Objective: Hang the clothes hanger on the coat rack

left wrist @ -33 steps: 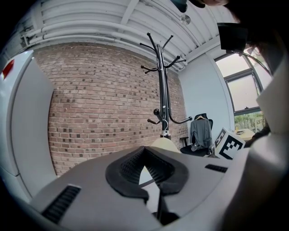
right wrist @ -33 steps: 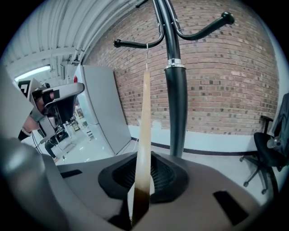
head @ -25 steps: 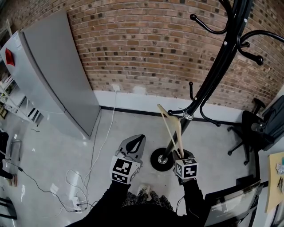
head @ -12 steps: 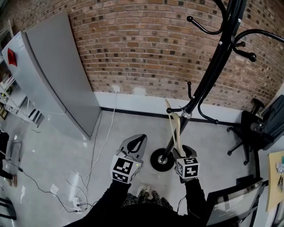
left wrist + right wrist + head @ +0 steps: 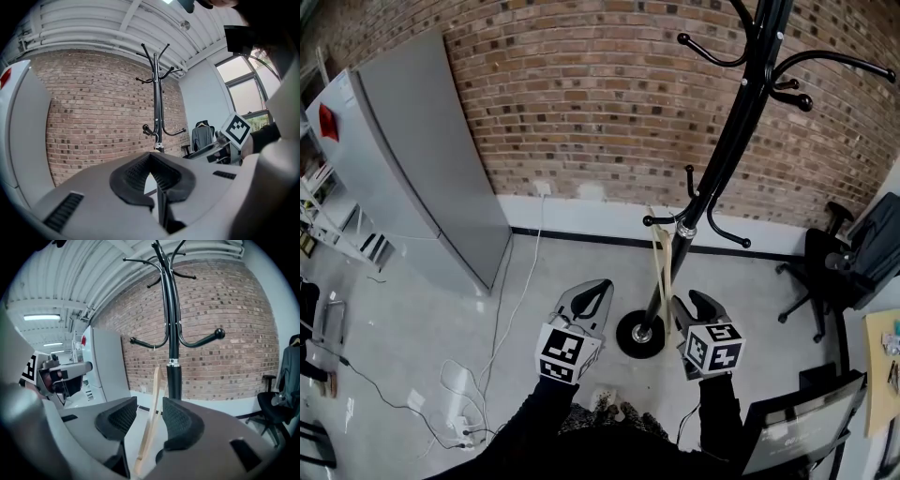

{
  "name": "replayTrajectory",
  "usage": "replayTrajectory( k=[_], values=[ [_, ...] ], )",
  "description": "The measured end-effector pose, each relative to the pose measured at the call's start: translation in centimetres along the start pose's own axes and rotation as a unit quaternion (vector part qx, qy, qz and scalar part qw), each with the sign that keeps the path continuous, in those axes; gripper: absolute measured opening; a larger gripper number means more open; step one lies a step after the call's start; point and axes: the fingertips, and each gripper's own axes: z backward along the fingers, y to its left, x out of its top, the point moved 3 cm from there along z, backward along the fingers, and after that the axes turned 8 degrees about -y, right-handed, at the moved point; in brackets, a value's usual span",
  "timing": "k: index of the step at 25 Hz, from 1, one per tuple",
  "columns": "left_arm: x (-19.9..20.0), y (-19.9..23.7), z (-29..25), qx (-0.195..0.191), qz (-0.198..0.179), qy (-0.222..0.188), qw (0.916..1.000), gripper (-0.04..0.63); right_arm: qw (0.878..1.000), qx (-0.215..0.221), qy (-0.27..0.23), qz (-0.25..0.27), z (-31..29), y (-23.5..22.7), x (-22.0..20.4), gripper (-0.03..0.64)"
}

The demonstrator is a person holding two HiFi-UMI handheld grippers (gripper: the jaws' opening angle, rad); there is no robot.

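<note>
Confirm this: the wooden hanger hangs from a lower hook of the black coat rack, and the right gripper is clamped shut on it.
Not clamped: the right gripper view shows the right gripper with jaws just opened and apart, the wooden hanger standing free between them. The hanger does hang from a lower hook of the black coat rack.

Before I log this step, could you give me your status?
Left gripper shut, empty. Right gripper just opened, hanger loose between jaws. Hanger hooked on coat rack. Nothing obstructing.

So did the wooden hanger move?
Yes. The wooden hanger swung more upright, its top now closer to the coat rack's pole.
</note>
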Motion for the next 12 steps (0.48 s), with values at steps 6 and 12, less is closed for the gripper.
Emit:
replayTrajectory(
  k=[6, 12],
  values=[
    [1.2, -2.2, 1.2, 0.001, -0.006, -0.010, 0.9999, 0.008, 0.998, -0.009, -0.038, 0.039, 3.6, 0.6, 2.4, 0.017],
    [1.6, -4.6, 3.1, 0.006, -0.011, -0.016, 0.9998, 0.008, 0.997, 0.009, -0.060, 0.041, 6.8, 1.5, 2.2, 0.011]
  ],
)
